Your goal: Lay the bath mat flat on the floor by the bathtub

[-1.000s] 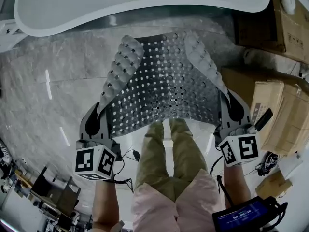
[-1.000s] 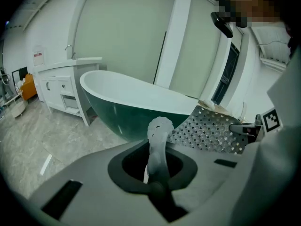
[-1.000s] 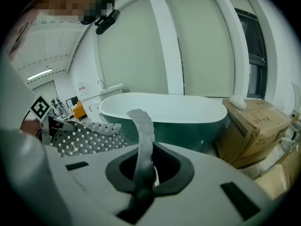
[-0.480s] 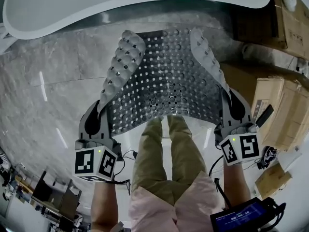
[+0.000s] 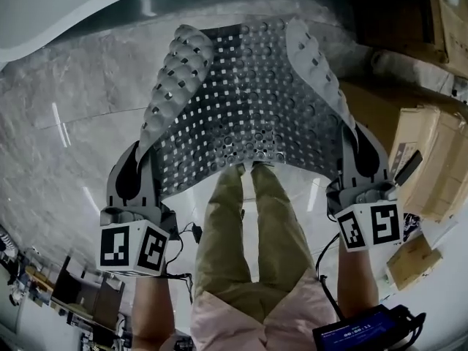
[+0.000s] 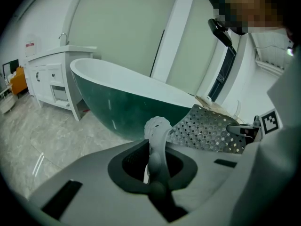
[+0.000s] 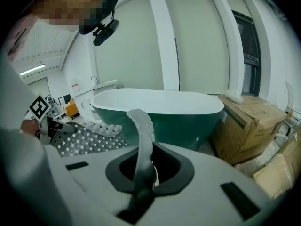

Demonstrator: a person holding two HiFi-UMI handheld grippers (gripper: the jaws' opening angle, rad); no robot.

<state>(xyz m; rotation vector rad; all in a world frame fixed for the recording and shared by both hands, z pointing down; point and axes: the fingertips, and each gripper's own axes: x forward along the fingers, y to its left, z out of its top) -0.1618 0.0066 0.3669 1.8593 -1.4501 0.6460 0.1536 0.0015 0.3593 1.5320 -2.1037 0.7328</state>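
Observation:
The grey perforated bath mat [image 5: 248, 101] hangs spread between my two grippers above the marble floor, in front of the bathtub [image 5: 66, 13]. Its two side edges curl upward. My left gripper [image 5: 137, 163] is shut on the mat's left edge, which rises as a studded strip from its jaws [image 6: 156, 171]. My right gripper [image 5: 358, 148] is shut on the right edge [image 7: 141, 171] in the same way. The mat [image 6: 211, 132] stretches across to the other gripper in both gripper views [image 7: 84, 140]. The person's legs [image 5: 248, 232] stand just behind the mat's near edge.
Cardboard boxes [image 5: 431, 159] stand on the right, close to my right gripper, and beside the tub's end [image 7: 249, 121]. A white vanity cabinet [image 6: 51, 79] stands past the tub's far end. Cables and clutter [image 5: 66, 291] lie on the floor at lower left.
Both grippers keep their hold on the mat and stay put. The head view has tilted, so the tub's rim sits higher in the frame.

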